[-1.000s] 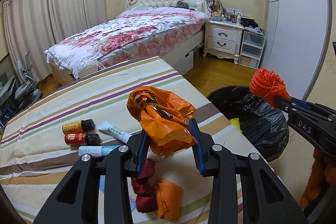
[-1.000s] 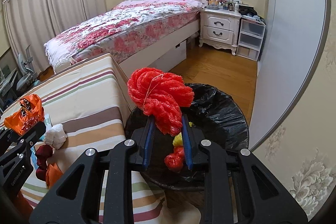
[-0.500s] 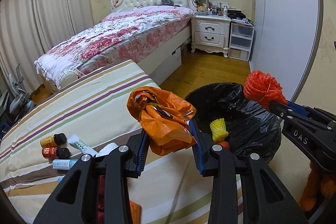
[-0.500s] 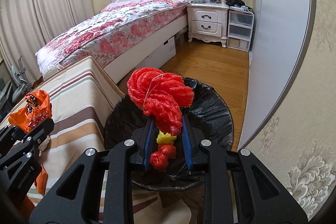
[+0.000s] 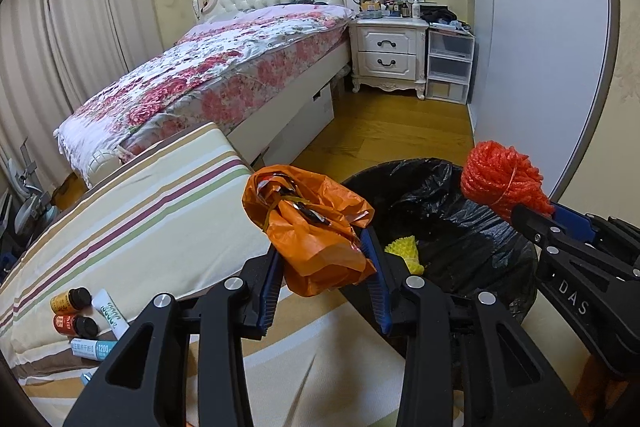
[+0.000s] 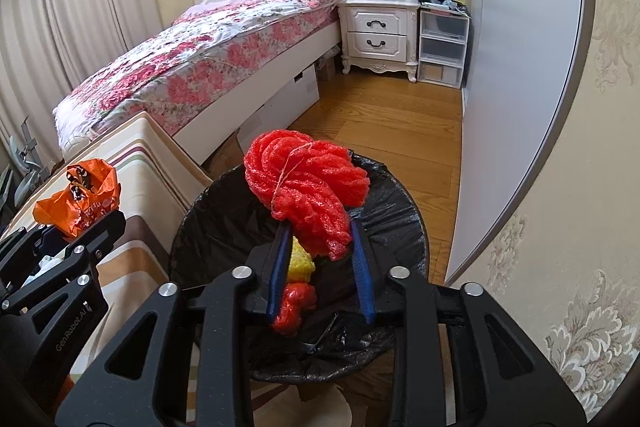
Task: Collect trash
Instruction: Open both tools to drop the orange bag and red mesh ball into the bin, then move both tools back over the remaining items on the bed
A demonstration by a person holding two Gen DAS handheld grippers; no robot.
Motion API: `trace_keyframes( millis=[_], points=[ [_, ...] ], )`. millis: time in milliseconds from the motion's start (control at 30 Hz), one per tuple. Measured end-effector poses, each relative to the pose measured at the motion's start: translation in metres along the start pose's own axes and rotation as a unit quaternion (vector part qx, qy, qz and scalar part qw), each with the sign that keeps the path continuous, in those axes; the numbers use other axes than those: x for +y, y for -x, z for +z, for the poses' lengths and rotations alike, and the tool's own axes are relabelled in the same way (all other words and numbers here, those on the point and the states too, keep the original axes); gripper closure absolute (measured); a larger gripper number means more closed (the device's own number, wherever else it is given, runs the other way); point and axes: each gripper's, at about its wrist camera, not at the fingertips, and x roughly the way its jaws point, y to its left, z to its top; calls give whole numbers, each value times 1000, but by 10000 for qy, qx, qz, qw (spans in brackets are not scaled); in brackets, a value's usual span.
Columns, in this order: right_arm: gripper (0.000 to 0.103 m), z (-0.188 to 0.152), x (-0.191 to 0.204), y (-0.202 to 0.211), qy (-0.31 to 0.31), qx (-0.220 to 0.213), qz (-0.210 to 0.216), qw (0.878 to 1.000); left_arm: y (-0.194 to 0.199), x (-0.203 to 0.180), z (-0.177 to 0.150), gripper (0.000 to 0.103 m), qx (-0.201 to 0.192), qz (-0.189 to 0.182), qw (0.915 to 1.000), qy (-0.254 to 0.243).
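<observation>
Bin point(image 6: 404, 223) mouth lies open under my right gripper point(image 6: 320, 263); striped table point(image 5: 160, 211) edge flanks its left.

Left black two-finger gripper point(image 5: 325, 281): fingers extended forward and level, blue-lined pads point(image 5: 267, 291) clamped on a crumpled orange plastic bag point(image 5: 310, 233), which sticks up above the fingertips. In the right wrist view it shows at the left edge point(image 6: 76, 227), with the bag point(image 6: 78, 197) standing out of its tip.

Right black two-finger gripper point(image 6: 320, 269): pitched downward, jaws closed around the lower end of a bundled red foam net point(image 6: 308, 187), blue pads point(image 6: 360, 267) pressing either side. From the left wrist view it enters from the right point(image 5: 532, 213), angled up-left, the net point(image 5: 502, 179) at its tip. The two grippers sit side by side, apart, not touching.
</observation>
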Motion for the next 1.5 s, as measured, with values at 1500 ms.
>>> trace_keyframes(
  millis=[1500],
  points=[
    [55, -30, 63, 25, 523, 212, 478, 9973, 62, 89, -49, 28, 45, 860, 9937, 719]
  ],
)
